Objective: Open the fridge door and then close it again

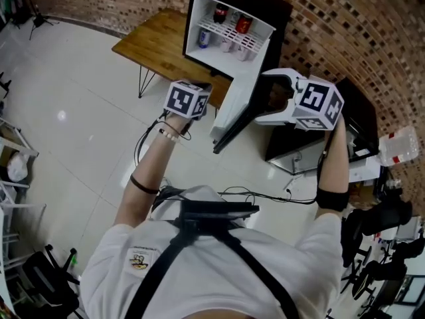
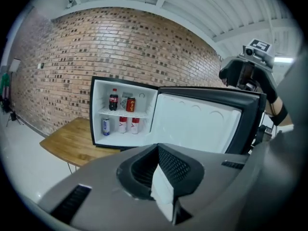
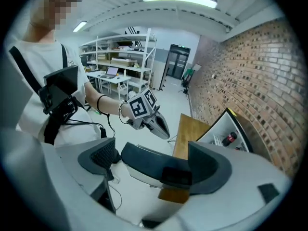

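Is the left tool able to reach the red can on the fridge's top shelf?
Probably yes: the white-lined fridge door stands wide open and nothing lies between the left tool and the red can, though the tool's jaws are shut.

White short-sleeved T-shirt (image 1: 113,264) with a small round badge (image 1: 139,259). Black harness straps (image 1: 159,271) carry a black box (image 1: 216,211) trailing thin cables (image 1: 265,195). Black armband (image 1: 143,186) on each arm, and a beaded bracelet (image 1: 169,135). The grey left tool (image 2: 162,192) and the right tool (image 3: 156,165) each bear a marker cube (image 1: 188,100).
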### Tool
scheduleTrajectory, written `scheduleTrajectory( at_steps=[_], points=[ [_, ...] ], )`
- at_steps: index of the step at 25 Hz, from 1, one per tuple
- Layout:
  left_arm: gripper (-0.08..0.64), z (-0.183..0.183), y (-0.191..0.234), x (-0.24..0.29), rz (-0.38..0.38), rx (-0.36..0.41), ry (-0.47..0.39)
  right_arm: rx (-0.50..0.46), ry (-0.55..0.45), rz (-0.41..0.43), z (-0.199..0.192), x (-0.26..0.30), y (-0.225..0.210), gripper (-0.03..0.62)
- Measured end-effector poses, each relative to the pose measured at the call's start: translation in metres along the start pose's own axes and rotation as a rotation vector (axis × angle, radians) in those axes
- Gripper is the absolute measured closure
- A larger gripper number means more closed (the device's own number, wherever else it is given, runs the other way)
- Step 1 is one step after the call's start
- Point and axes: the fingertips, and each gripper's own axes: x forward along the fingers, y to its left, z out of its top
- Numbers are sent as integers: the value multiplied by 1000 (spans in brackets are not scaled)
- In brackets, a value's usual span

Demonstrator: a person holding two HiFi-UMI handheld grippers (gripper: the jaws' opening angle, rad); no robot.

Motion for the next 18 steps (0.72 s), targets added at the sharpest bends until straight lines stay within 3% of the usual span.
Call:
scheduleTrajectory(
  at_steps=[2, 5, 7, 11, 18],
  points=[
    [558, 0, -18, 10, -23, 13, 8, -29, 103, -62, -6, -8, 8, 120],
    [558, -2, -34, 21, -43, 23, 21, -61, 352, -164, -35, -17, 17, 177],
    [558, -4, -41, 25, -48, 21, 24, -72, 455, -185, -53, -22, 25, 207],
    [558, -7, -51, 30, -64, 24, 36, -59, 511, -236, -72, -33, 30, 276],
    [558, -10, -61, 39, -82, 29, 51, -39, 584, -264, -96, -52, 30, 279]
  ],
)
